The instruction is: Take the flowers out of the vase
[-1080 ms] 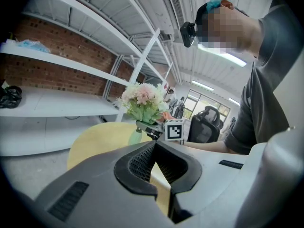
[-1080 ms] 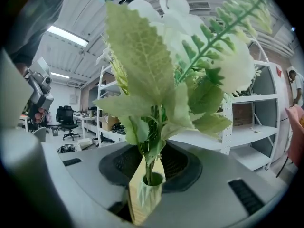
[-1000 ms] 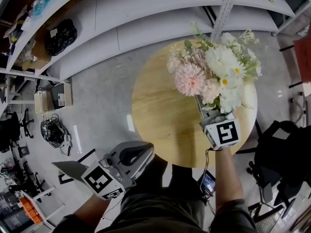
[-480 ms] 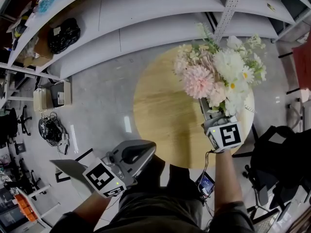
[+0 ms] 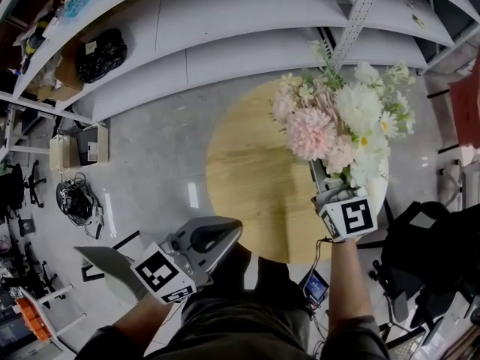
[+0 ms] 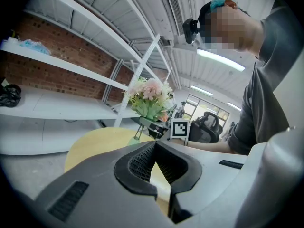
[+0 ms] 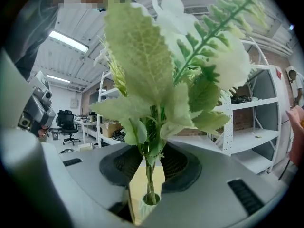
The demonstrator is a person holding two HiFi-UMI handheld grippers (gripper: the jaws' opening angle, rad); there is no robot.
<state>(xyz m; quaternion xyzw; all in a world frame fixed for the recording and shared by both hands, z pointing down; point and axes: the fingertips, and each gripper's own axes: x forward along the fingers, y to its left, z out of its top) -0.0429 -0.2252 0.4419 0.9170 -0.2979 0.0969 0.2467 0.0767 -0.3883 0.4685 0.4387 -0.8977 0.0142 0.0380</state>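
Observation:
A bouquet of pink and white artificial flowers stands over the right side of the round wooden table. My right gripper is shut on its green stems just under the blooms. In the right gripper view the stems run down between the pads into the pale vase mouth, and leaves fill the picture. The vase is hidden in the head view. My left gripper is held low by the person's body, off the table, shut and empty. The left gripper view shows its closed tips and the bouquet beyond.
Curved white shelves and a perforated metal upright stand behind the table. A black office chair is at the right. Boxes and cables lie on the floor at the left.
The right gripper has risen a little with the bouquet in it. The left gripper has stayed where it was.

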